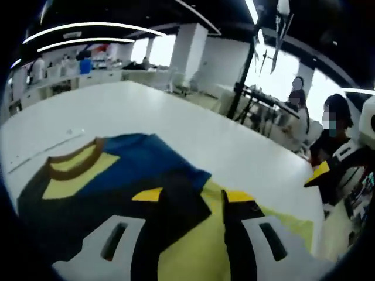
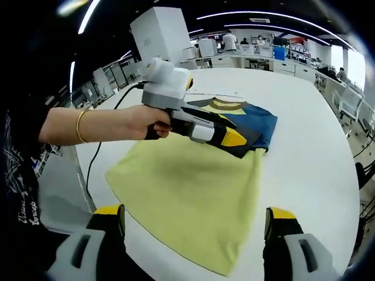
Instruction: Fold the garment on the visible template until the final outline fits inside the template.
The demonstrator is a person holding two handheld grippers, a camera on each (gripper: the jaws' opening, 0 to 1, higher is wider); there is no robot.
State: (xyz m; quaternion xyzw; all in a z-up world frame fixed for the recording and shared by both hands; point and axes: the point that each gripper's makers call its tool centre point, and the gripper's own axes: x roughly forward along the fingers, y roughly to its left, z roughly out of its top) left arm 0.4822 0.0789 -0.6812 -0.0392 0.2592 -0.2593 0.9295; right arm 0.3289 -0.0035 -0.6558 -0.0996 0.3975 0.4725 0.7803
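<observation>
Bright open hall: white pillar (image 1: 188,51), ceiling light strips (image 1: 88,29), distant desks (image 2: 258,58).

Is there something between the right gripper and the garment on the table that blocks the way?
Nothing visible blocks it. The right gripper hangs open above the yellow part of the garment, with bare cloth before it. The left gripper is farther off, at the dark fold.
</observation>
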